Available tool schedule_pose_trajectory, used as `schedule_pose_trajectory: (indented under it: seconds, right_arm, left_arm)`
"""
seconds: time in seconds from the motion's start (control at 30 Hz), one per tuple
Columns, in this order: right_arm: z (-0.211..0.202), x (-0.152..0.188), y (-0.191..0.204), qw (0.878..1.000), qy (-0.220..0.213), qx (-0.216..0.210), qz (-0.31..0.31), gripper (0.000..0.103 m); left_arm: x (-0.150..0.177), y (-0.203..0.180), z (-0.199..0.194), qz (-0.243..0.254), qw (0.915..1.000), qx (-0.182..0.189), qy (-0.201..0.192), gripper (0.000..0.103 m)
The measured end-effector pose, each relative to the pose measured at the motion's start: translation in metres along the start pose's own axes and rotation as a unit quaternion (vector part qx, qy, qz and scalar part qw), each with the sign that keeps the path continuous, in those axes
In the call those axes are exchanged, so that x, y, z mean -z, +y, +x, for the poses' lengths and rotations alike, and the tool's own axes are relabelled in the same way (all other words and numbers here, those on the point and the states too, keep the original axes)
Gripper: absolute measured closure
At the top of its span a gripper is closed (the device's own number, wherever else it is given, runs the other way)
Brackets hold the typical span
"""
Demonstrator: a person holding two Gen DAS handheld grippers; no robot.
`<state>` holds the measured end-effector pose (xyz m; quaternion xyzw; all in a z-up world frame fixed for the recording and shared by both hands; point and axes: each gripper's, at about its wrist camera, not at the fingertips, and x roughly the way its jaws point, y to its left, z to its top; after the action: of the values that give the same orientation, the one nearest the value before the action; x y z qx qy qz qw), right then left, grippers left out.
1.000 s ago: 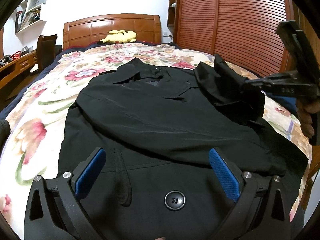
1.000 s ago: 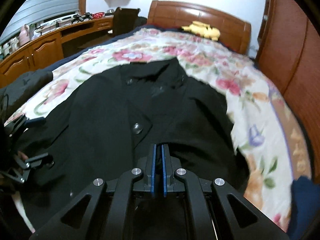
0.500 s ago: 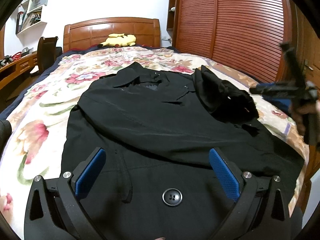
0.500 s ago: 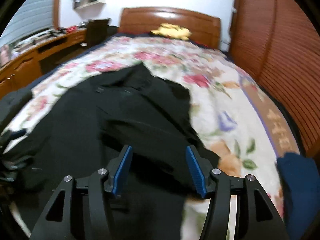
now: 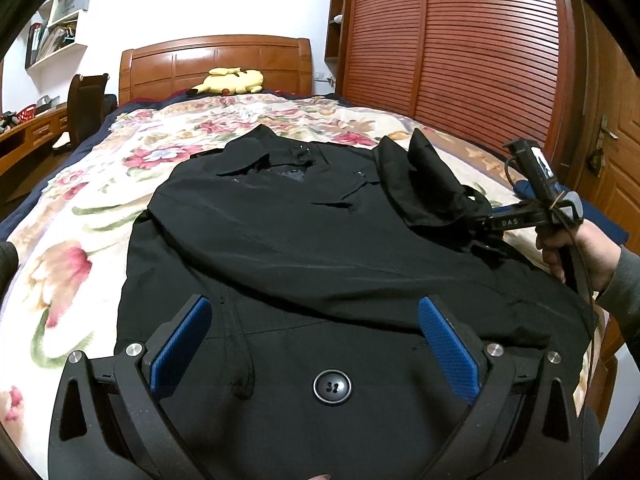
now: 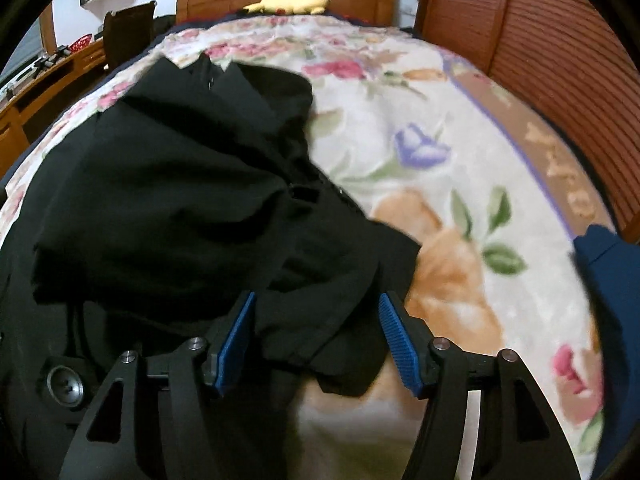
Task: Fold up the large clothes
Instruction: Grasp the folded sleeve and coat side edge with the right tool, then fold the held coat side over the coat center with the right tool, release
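A large black coat [image 5: 300, 248] lies front up on the flowered bed quilt [image 5: 80, 220], collar toward the headboard. Its right sleeve [image 5: 428, 184] sits bunched on the coat's right side. My left gripper [image 5: 316, 344] stands open low over the coat's lower front, a black button [image 5: 332, 386] showing between its blue pads. My right gripper [image 6: 320, 336] is at the coat's right edge, jaws opening. A flap of black sleeve cloth [image 6: 320, 320] lies loose between its pads, and the right pad is clear of it. From the left wrist view the right gripper [image 5: 480, 224] is held by a hand [image 5: 588, 256].
A yellow plush toy [image 5: 230, 82] rests by the wooden headboard [image 5: 216, 60]. A slatted wooden wardrobe [image 5: 460, 60] runs along the right of the bed. A dark blue cloth [image 6: 608, 280] lies at the bed's right edge. A chair [image 5: 86, 108] and desk stand on the left.
My right gripper went from shut to open, let the sleeve drop in a heap on the coat, and sank toward the coat's right edge. The left gripper stayed put.
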<state>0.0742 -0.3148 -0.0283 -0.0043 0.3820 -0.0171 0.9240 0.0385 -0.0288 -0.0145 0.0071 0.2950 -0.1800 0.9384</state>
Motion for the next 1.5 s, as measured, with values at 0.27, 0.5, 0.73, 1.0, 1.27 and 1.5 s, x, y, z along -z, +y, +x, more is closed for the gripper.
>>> schedule_pose_trajectory:
  seconds: [0.27,0.5,0.73,1.0,1.27,1.5]
  right_arm:
    - [-0.027,-0.007,0.015,0.998,-0.036,0.010,-0.048,0.084]
    - [-0.095,-0.026,0.067,0.985,-0.142,-0.002,-0.095,0.084]
    - [-0.122,-0.025,0.146,0.970,-0.177,-0.044,-0.161,0.084]
    - [-0.118,-0.008,0.199,0.960,-0.168,-0.094,-0.202,0.084]
    - [-0.135,-0.001,0.197,0.955,-0.157,-0.134,-0.210,0.073]
    - [-0.162,0.007,0.189,0.945,-0.181,-0.172,-0.209,0.060]
  left_arm:
    - [0.001,0.005,-0.006,0.001,1.0000,0.000,-0.004,0.000]
    - [0.006,0.017,-0.022,0.002,0.9999,-0.013,-0.009,0.000]
    - [0.011,0.036,-0.040,-0.003,0.9994,-0.031,-0.016,0.000]
    - [0.016,0.058,-0.054,-0.010,0.9986,-0.047,-0.024,0.000]
    - [0.016,0.066,-0.059,-0.016,0.9982,-0.050,-0.029,0.000]
    - [0.016,0.074,-0.063,-0.025,0.9977,-0.053,-0.034,0.000]
